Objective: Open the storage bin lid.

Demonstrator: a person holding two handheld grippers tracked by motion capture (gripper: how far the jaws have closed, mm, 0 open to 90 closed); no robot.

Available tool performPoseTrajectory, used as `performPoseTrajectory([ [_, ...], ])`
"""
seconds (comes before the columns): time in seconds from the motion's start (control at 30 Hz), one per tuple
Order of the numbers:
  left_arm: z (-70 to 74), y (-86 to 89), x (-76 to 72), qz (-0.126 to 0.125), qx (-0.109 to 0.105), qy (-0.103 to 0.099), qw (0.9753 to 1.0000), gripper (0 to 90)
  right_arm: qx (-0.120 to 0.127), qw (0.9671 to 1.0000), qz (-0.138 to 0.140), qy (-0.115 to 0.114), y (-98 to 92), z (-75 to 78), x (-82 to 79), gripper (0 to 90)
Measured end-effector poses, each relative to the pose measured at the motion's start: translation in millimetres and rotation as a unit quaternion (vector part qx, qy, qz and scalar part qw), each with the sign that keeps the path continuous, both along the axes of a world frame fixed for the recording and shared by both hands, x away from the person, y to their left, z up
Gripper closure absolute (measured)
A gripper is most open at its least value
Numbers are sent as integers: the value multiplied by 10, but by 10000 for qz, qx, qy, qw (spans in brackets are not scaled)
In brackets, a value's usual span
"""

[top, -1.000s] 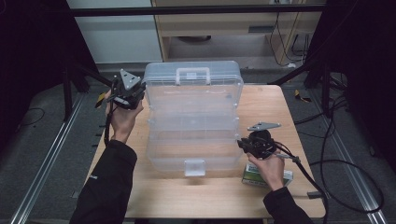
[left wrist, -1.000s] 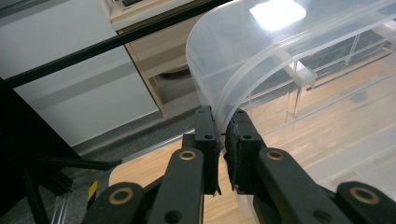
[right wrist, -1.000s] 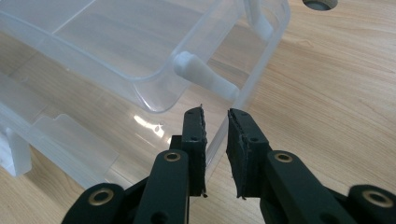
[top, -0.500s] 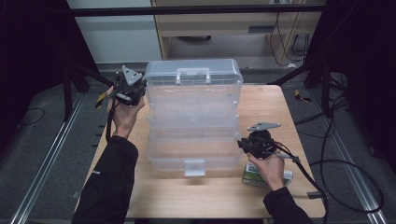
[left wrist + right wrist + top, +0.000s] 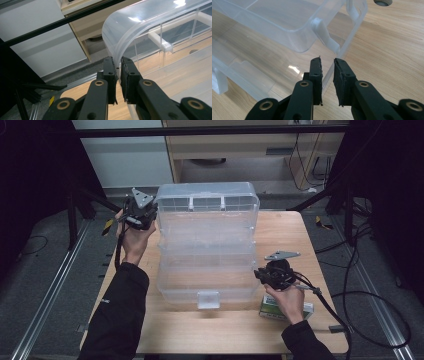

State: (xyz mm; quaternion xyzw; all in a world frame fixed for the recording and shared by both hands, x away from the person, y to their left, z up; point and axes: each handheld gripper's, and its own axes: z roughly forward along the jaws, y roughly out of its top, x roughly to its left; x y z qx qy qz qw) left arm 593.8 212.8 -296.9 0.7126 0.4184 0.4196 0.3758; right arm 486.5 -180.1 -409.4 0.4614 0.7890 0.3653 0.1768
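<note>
Gripping the lid (image 5: 130,32) of the clear plastic box (image 5: 205,270), your left gripper (image 5: 141,215) sits at about 10 o'clock on the worktop (image 5: 280,227). Left gripper view: the two jaws are pinched onto the lid's curved corner edge, thin plastic wall caught between the pads. Lid raised and tilted, standing up off the far side of the box; white handle (image 5: 160,41) seen through it.

Your right gripper (image 5: 274,274) is at about 4 o'clock, against the box's right edge. Right gripper view: jaws narrowly parted with the rim (image 5: 337,62) of the box's side wall running down between them; a slight gap shows, so you can't call it a firm grip from this.

Box sits mid-worktop, long axis running 12 to 6, white latch (image 5: 208,299) at the 6 o'clock end. A small green-and-white carton (image 5: 272,309) lies under your right hand (image 5: 287,300), just beside the box's near right corner.
</note>
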Motion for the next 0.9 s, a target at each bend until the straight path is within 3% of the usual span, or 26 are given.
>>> performPoseTrajectory([
  [0.9, 4, 5, 140, 36, -81, 57, 9999, 842, -17, 10000, 5, -4, 5, 0, -1, 770],
])
